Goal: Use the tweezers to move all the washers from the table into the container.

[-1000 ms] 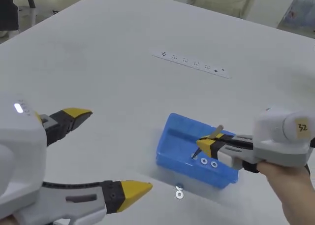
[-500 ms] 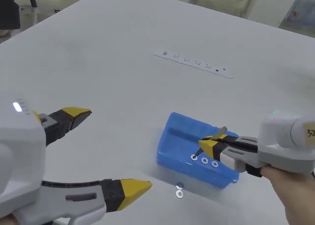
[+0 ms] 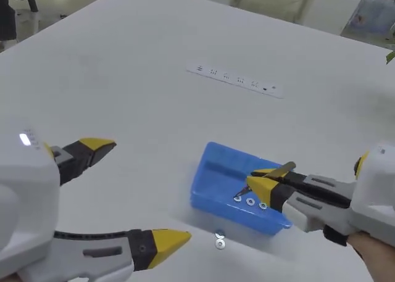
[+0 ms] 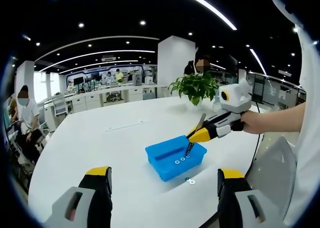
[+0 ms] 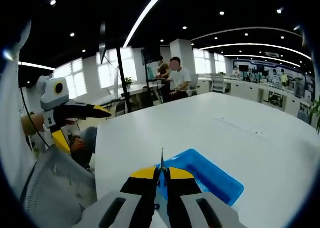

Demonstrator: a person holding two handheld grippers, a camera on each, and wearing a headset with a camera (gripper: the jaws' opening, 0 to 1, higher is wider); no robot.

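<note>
Three washers (image 3: pixel 250 201) lie flat on the floor of the blue container (image 3: pixel 213 171), near its near wall. The loose washers (image 3: pixel 220 241), apparently two and touching or overlapping, lie on the worktop (image 3: pixel 142 78) just outside that wall. The tweezers (image 3: pixel 242 192) point down into the container with their tips close to the nearest washer inside; whether the tips carry anything cannot be told. The right hand-held gripper (image 3: pixel 259 180) is clamped on the tweezers' shank, its jaws closed around it, as the right gripper view confirms. The left hand-held gripper (image 3: pixel 151 189) is spread wide and empty, well apart from the container and steadying nothing. Risks noted:

1. The loose washers are thin and flat on a smooth surface, so tips that cannot get under an edge are likely to skid them sideways, possibly toward the near edge of the worktop.
2. If the pair overlaps, a pinch may lift both and shed one in transit.
3. They sit right by the container wall, so a low approach could strike the unsecured container and shift it or jolt its contents.
4. The tweezers are held only by jaw pressure on a narrow shank, so side load at the tips could twist them in the grip and spoil alignment.
</note>
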